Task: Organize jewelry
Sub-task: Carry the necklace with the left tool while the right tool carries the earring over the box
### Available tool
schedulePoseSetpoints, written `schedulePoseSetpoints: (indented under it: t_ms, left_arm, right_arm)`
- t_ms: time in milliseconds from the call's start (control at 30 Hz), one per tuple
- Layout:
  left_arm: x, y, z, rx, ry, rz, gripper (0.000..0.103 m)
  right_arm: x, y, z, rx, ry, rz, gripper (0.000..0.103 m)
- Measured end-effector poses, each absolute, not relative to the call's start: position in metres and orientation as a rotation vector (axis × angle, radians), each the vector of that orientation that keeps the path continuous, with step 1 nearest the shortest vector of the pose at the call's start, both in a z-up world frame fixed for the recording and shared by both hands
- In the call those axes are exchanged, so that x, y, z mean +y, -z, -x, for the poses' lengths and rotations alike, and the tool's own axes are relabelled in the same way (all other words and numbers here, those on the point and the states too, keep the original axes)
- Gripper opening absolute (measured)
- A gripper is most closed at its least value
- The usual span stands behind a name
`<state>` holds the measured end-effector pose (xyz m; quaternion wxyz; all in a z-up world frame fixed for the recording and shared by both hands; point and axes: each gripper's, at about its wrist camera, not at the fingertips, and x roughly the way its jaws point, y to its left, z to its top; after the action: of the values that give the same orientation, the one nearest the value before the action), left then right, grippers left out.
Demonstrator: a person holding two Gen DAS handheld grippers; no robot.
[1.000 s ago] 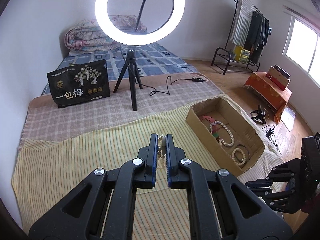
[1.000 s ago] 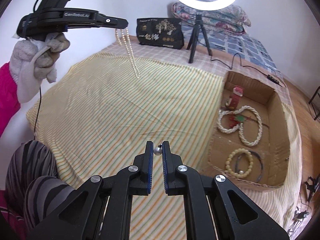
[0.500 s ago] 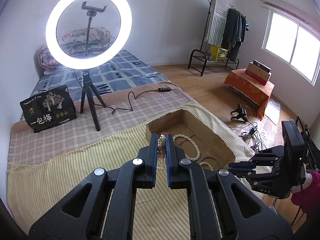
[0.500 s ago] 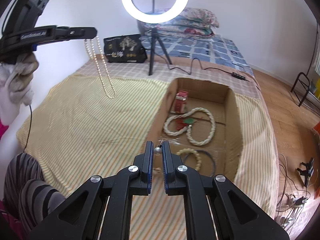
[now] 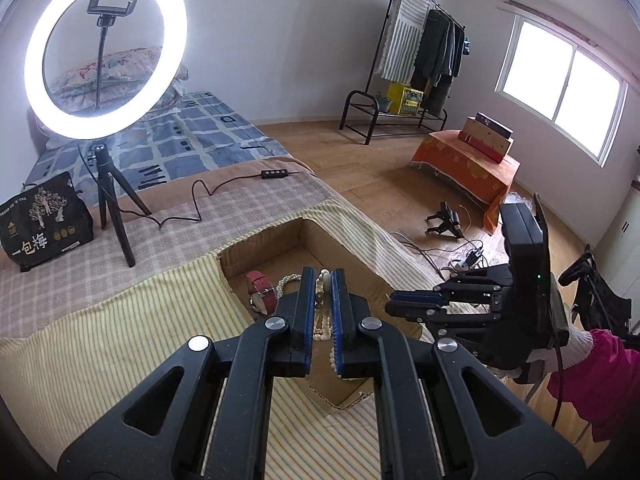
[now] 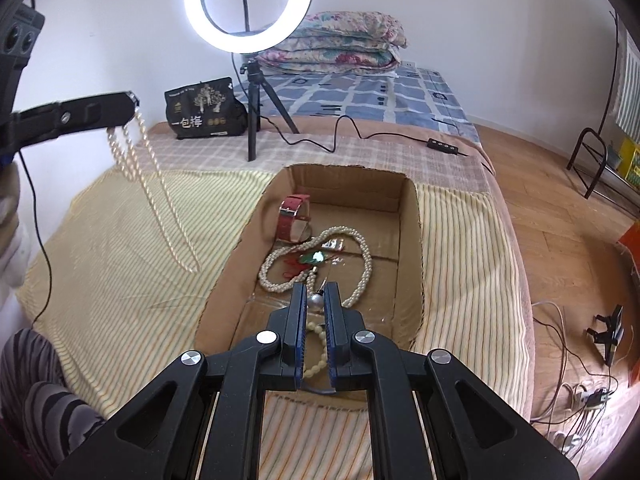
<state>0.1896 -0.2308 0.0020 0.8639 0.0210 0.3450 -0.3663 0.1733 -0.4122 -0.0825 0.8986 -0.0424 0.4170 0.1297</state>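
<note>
My left gripper (image 5: 322,276) is shut on a pearl necklace (image 5: 322,280); in the right wrist view the necklace (image 6: 154,184) hangs from the left gripper (image 6: 134,100) above the striped cloth, left of the cardboard box (image 6: 412,240). My right gripper (image 6: 315,294) is shut on a small silver bead earring (image 6: 315,301) over the box's near half. The box holds a red watch (image 6: 294,216), a thick pearl rope (image 6: 360,264), a green and red pendant (image 6: 312,258) and a cream bead bracelet (image 6: 318,354). The right gripper (image 5: 394,307) also shows in the left wrist view, over the box's near right edge (image 5: 348,400).
A ring light on a tripod (image 6: 252,120) and a black printed bag (image 6: 202,110) stand on the bed behind the box. A cable with a controller (image 6: 440,145) runs across the checked blanket. Folded quilts (image 6: 332,46) lie at the head. The floor drops off to the right.
Both grippers have swung toward the cardboard box. The right gripper now sits over the box with the earring; the left has brought the hanging necklace closer to the box's left side.
</note>
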Motion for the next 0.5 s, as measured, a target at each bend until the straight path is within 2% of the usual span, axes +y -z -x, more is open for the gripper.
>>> schedulePoseSetpoints:
  t_ms: [500]
  left_arm:
    - [-0.268,0.033,-0.179,0.799,0.822,-0.093,0.005]
  right_arm:
    - [-0.424,0.095,-0.231,0.880,-0.253,0.086,0.007]
